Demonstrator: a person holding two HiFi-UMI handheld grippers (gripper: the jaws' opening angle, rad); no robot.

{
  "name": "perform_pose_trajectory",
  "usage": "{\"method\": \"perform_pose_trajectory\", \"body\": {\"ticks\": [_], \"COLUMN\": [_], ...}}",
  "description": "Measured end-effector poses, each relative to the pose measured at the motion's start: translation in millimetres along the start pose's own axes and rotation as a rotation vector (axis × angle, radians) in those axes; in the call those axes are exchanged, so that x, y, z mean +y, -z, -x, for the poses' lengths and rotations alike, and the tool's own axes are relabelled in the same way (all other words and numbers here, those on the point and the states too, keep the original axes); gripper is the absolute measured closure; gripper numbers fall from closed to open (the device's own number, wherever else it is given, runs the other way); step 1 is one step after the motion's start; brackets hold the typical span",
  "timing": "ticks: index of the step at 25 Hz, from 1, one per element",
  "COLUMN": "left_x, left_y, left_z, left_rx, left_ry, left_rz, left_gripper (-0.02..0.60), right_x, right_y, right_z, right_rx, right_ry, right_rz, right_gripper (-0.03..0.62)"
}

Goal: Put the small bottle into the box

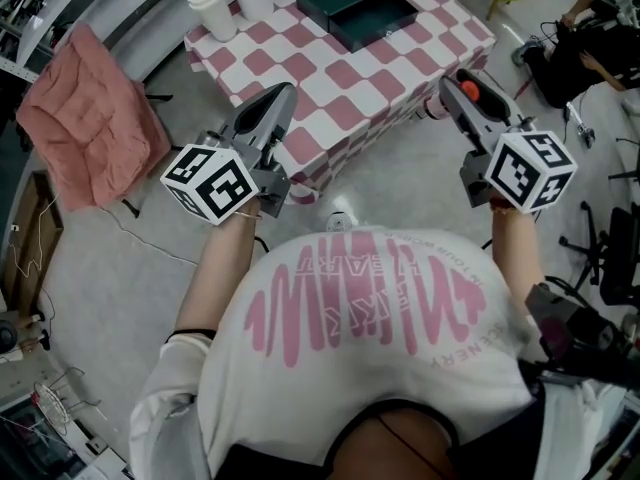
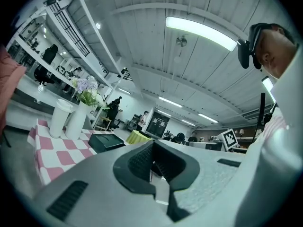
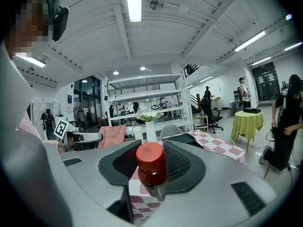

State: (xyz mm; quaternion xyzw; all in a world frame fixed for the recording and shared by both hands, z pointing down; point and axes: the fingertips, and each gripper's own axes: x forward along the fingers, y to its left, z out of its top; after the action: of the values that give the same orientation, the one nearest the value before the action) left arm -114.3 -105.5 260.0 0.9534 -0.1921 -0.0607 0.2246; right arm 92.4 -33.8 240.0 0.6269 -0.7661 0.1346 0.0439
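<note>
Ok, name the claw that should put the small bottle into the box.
The right claw: it already grips the small bottle and points toward the box; the left claw is shut, empty.

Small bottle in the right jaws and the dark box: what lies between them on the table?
Only bare pink-and-white checked tablecloth. The head view shows nothing standing between the small bottle and the box.

A large open lab or workshop hall: strip lights [image 3: 134, 1] on a high white ceiling [image 3: 94, 30], a shelved mezzanine [image 3: 142, 92] at 12 o'clock, an office chair [image 3: 213, 113] at 2 o'clock, cables [image 1: 148, 244] trailing over the floor [image 1: 400, 183].
</note>
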Motion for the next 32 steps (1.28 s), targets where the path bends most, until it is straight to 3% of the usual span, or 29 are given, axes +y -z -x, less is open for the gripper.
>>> {"method": "perform_pose_trajectory", "body": {"ticks": [7, 23, 32], "left_x": [7.6, 64.1, 73.3], "left_y": [-3.7, -5.5, 20.8], "left_z": [-11.7, -54.1, -77.4], "left_rx": [-0.048, 0.003, 0.044], "left_ry": [0.020, 0.028, 0.047], "left_rz": [0.025, 0.028, 0.092], "left_gripper": [0.575, 0.575, 0.575], "right_x": [-8.4, -39.8, -56.6], "right_y": [7.4, 14.9, 40.1], "right_z": [-22.5, -78.1, -83.3], "right_rx": [0.005, 0.008, 0.061], "right_ry": [-0.002, 0.040, 0.075], "right_rz": [-0.025, -0.058, -0.106], "right_gripper": [0.451, 0.451, 0.451]}}
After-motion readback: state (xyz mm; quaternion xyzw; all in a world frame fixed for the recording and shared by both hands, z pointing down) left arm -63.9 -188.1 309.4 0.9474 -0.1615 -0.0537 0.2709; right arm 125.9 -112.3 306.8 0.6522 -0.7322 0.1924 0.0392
